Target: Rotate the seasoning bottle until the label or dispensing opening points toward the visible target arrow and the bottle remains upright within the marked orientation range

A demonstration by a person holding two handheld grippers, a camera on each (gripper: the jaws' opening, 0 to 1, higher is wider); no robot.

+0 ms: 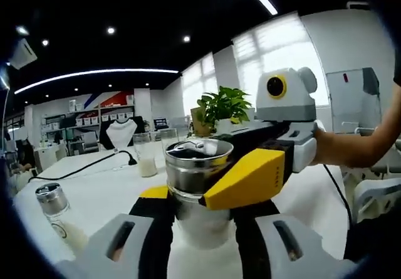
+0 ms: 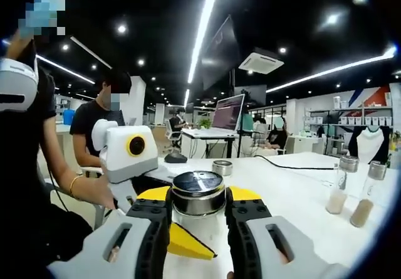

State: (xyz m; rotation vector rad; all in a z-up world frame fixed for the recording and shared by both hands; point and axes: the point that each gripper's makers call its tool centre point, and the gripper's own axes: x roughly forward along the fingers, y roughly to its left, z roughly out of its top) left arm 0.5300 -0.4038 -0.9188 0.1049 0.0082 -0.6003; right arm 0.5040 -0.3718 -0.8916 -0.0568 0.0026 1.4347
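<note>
- The clear glass seasoning bottle with the shiny metal cap (image 1: 197,185) stands upright on the white table (image 1: 106,191), right in the middle of both views, pale powder in its lower part.
- Your left gripper (image 1: 200,244) has its grey-and-black jaws on either side of the bottle's glass body, low down; they look snug against it, so you are gripping the bottle there.
- Your right gripper (image 2: 197,229) comes at the same bottle (image 2: 198,194) from the opposite side, its black jaws closed around the metal cap; in the left gripper view its yellow jaw tips press on the cap band.
- In the right gripper view the left gripper's yellow tips peek out on both sides of the cap, and your hand (image 2: 94,191) holds that tool at the left.
- A small round metal tin (image 2: 222,167) sits on the table just beyond the bottle in the right gripper view.
- Two more glass shakers, one with pale contents (image 2: 339,190) and one with brown (image 2: 365,199), stand well apart at the far right there.
- In the left gripper view, a metal-capped shaker (image 1: 57,211) is near left, a clear tumbler with milky liquid (image 1: 145,155) sits farther back, and a green potted plant (image 1: 219,106) is beyond it.
- A black cable (image 1: 81,168) snakes across the far left of the table.
</note>
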